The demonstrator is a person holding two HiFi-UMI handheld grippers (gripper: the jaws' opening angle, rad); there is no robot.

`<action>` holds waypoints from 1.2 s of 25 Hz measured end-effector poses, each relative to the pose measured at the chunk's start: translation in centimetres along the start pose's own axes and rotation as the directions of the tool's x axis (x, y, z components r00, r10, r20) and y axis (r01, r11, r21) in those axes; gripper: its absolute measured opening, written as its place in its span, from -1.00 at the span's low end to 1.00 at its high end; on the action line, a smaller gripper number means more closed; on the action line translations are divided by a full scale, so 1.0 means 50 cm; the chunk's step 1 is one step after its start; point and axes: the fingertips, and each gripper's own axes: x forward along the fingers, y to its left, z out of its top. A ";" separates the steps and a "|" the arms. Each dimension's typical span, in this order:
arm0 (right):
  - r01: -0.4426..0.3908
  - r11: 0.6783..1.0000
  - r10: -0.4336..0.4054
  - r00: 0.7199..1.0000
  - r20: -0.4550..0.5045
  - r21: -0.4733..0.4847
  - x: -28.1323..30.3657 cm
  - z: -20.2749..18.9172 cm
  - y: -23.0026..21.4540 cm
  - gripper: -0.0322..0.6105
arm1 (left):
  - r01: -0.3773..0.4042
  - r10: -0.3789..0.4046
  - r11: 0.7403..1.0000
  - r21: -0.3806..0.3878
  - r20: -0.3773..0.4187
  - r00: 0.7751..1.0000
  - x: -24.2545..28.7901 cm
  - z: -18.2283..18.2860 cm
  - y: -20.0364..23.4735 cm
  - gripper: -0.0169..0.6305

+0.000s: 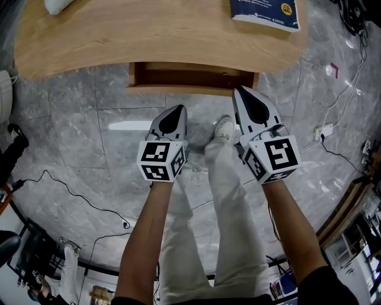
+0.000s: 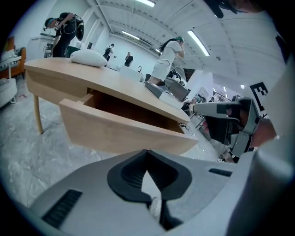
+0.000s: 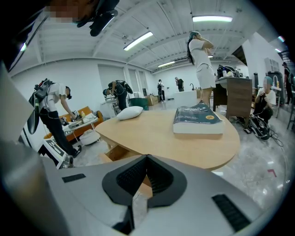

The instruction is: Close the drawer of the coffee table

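Drawer (image 1: 190, 76) of the coffee table (image 1: 149, 33) stood pulled part of the way out from under the wooden tabletop, its front panel (image 2: 120, 133) facing the person and its brown inside in shadow. In the head view the left gripper (image 1: 178, 109) hung over the grey marble floor (image 1: 89, 119), pointing at the drawer front but clearly apart from it. Its jaws were together at the tips with nothing between them, which the left gripper view (image 2: 147, 152) confirmed.

The right gripper (image 1: 240, 90) reached further forward, with its tip at the right end of the drawer front. Whether it touched the wood could not be told. Its jaws were likewise closed tip to tip and empty (image 3: 147, 156), and the drawer (image 3: 113, 154) showed low to the left of them.

A thick blue book (image 1: 265, 12) lay flat on the tabletop near its right end. A white pillow (image 2: 88, 57) rested towards the far left end. The person's white shoe (image 1: 224, 128) stood on the floor between the two grippers. A white power strip (image 1: 324, 130) with black cables lay off to the right.
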 end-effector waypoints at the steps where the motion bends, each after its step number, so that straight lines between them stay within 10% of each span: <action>1: 0.000 1.000 0.000 1.000 0.000 0.001 0.000 -0.001 0.000 -0.86 | -0.003 0.003 1.000 -0.005 0.003 1.000 0.002 0.001 0.003 -0.94; 30: -0.024 1.000 0.024 1.000 -0.015 -0.008 -0.006 -0.019 0.003 -0.86 | -0.059 0.061 0.998 -0.035 0.077 0.995 0.041 0.047 0.027 -0.95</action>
